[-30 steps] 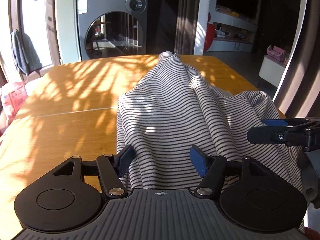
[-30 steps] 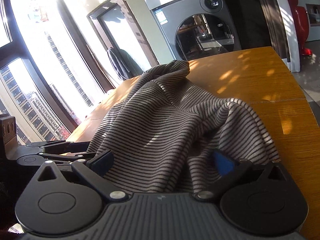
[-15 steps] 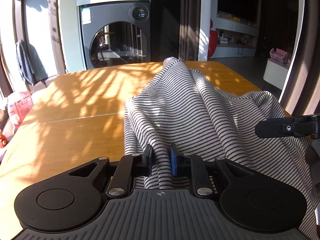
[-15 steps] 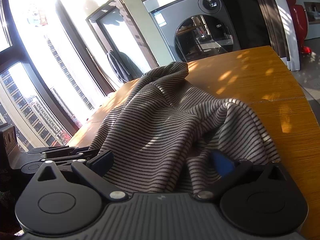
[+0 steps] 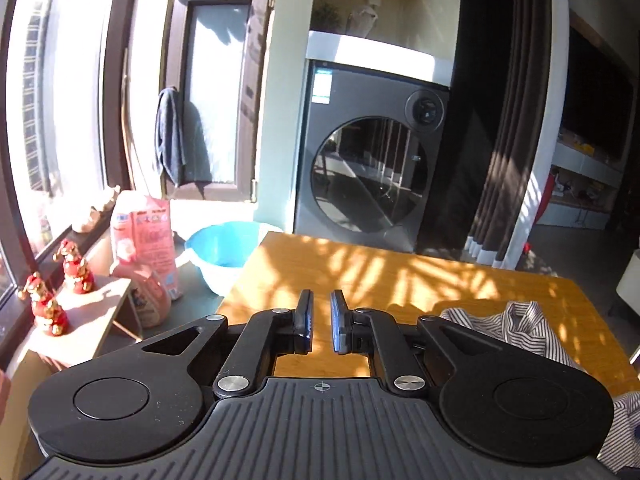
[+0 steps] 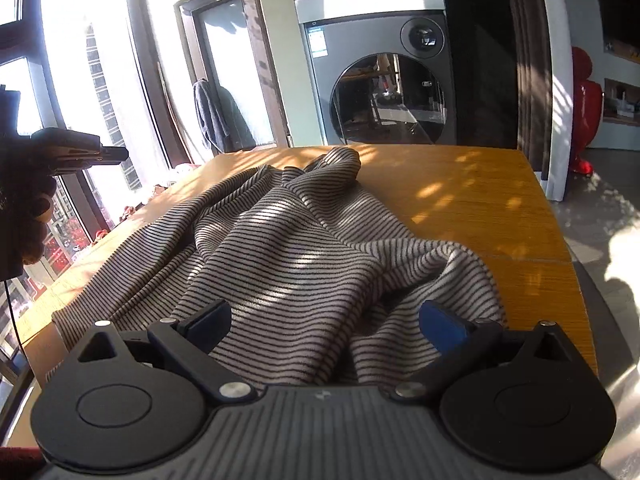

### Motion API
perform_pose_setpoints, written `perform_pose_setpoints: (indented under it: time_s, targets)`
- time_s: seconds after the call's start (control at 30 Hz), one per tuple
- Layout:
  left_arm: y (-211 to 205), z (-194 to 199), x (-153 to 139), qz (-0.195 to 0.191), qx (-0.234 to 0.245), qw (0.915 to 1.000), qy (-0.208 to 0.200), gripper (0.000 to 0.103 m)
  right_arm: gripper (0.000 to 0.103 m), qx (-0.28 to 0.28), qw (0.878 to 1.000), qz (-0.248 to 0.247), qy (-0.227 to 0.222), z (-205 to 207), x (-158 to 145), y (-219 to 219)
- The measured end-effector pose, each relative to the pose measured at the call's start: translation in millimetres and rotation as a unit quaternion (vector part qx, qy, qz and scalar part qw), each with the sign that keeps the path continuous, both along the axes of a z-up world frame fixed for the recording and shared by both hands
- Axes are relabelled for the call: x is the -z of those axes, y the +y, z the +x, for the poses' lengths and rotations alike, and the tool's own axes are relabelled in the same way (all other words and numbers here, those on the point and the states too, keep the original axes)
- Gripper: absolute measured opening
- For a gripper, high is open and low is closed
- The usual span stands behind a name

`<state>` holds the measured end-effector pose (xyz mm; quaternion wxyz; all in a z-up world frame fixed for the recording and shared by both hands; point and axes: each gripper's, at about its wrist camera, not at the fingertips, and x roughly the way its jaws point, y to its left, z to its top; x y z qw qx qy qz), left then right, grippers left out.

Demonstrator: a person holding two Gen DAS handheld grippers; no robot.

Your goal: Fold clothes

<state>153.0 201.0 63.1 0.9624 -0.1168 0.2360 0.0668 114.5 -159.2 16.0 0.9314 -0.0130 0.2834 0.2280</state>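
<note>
A black-and-white striped garment (image 6: 296,248) lies crumpled on the wooden table (image 6: 480,196). My right gripper (image 6: 324,320) is open, low over the near edge of the cloth, with folds between its fingers. My left gripper (image 5: 320,322) is nearly shut with a narrow gap and holds nothing; it is raised over the table's left part. Part of the garment (image 5: 520,332) shows at its right. In the right wrist view the left gripper (image 6: 80,152) is up at the far left.
A washing machine (image 5: 372,160) stands behind the table. A blue basin (image 5: 224,252), pink bags (image 5: 144,236) and red figurines (image 5: 44,304) sit left of the table by the window. Dark curtains (image 5: 504,120) hang at the right.
My left gripper closed on the garment, then let go and moved up and left, away from the cloth. My right gripper stayed open over the cloth and rose a little.
</note>
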Motion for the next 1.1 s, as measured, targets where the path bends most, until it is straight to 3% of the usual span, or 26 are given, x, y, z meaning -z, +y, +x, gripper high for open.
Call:
perform_pose_setpoints:
  time_s: [0.07,0.1,0.2,0.27,0.37,0.43,0.47,0.53,0.6,0.7,0.8,0.87,0.93,0.97,1.1]
  targets:
    - [8,-9,-2,-0.049,0.017,0.9986,-0.013,0.049,0.075,-0.003,0.997,-0.05,-0.056,-10,-23,18]
    - [4,-11,0,-0.054,0.032,0.9979,-0.015,0.053,0.071,-0.012,0.997,-0.052,-0.052,-5,-29,29]
    - [-25,-8,11,-0.05,0.089,0.9948,-0.006,0.064,0.075,-0.038,0.997,-0.06,-0.041,11,-44,63]
    - [-48,-4,26,-0.036,0.118,0.9924,-0.004,0.082,0.086,-0.042,0.994,-0.088,-0.041,28,-42,92]
    - [-72,4,52,-0.007,0.142,0.9898,-0.005,0.084,0.088,-0.033,0.989,-0.145,-0.018,60,-15,118]
    - [-79,9,67,0.0,0.156,0.9878,-0.004,0.084,0.079,-0.037,0.987,-0.155,0.018,78,0,117]
    - [-79,10,72,0.0,0.16,0.9871,-0.003,0.084,0.064,-0.043,0.987,-0.152,0.037,85,5,111]
    - [-75,12,80,-0.008,0.161,0.9869,0.0,0.084,0.032,-0.059,0.985,-0.16,0.028,84,-2,97]
    - [-68,12,81,-0.018,0.155,0.9877,0.001,0.087,0.018,-0.078,0.981,-0.18,0.0,78,-18,82]
    - [-62,12,83,-0.001,0.143,0.9896,0.013,0.088,0.009,-0.06,0.963,-0.254,-0.074,83,-42,61]
    - [-51,16,85,0.002,0.126,0.9912,0.04,0.088,0.008,0.019,0.938,-0.322,-0.124,125,-51,32]
    - [-41,20,87,-0.003,0.107,0.9926,0.059,0.088,0.007,0.057,0.927,-0.347,-0.129,155,-45,12]
    - [-31,21,87,-0.007,0.092,0.9933,0.069,0.088,0.004,0.092,0.924,-0.352,-0.118,179,-32,-6]
    - [-27,20,86,-0.008,0.086,0.9938,0.07,0.09,0.004,0.109,0.923,-0.351,-0.111,191,-26,-15]
    - [-21,20,83,0.008,0.073,0.9944,0.076,0.096,0.004,0.119,0.962,-0.236,-0.067,192,-20,-43]
